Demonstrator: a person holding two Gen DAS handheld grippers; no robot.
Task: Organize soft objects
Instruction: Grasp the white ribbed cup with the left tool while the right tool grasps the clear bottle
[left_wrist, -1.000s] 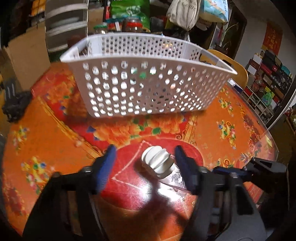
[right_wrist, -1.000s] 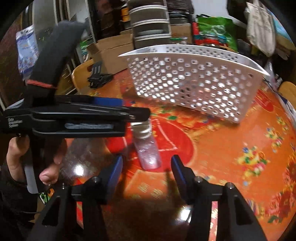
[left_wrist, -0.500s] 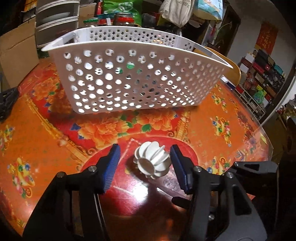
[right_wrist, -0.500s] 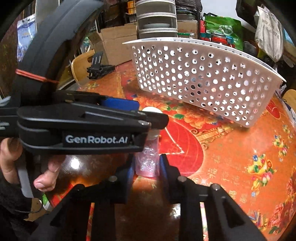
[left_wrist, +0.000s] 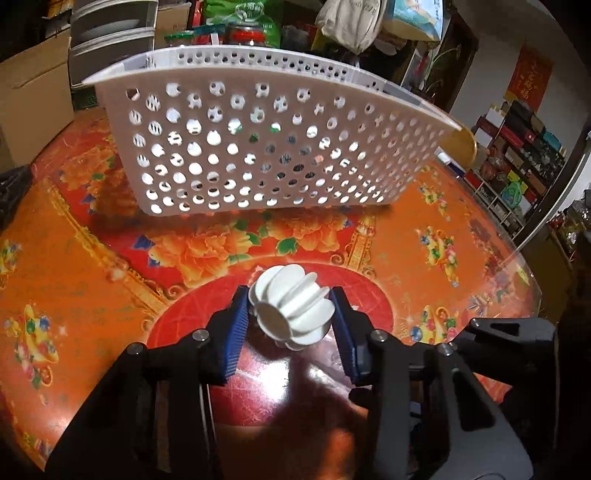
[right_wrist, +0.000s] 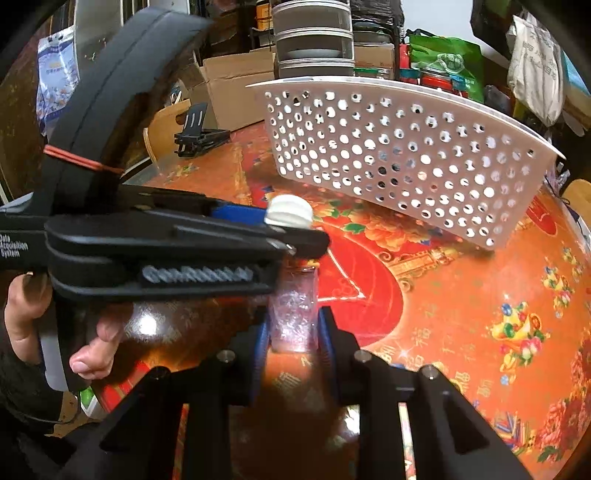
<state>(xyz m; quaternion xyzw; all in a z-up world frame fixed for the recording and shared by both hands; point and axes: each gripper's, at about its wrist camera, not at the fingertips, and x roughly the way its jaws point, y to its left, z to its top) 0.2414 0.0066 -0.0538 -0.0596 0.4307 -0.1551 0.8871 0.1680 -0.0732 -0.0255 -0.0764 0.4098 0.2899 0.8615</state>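
Pinching the clear glittery soft bottle (right_wrist: 293, 314) lying on the red floral table (left_wrist: 424, 236), right gripper (right_wrist: 293, 339) held firm while left gripper (left_wrist: 290, 314), just closing, clamped its ribbed white cap (left_wrist: 290, 310); twisting gently seemed wisest.

red floral table (left_wrist: 436, 243) under white basket (left_wrist: 258, 147), bottle (right_wrist: 293, 317)

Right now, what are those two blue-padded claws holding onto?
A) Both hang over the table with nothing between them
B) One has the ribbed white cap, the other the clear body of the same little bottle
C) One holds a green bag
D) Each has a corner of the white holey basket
B: the left gripper clamps the ribbed white cap, while the right gripper squeezes the clear bottle below it.
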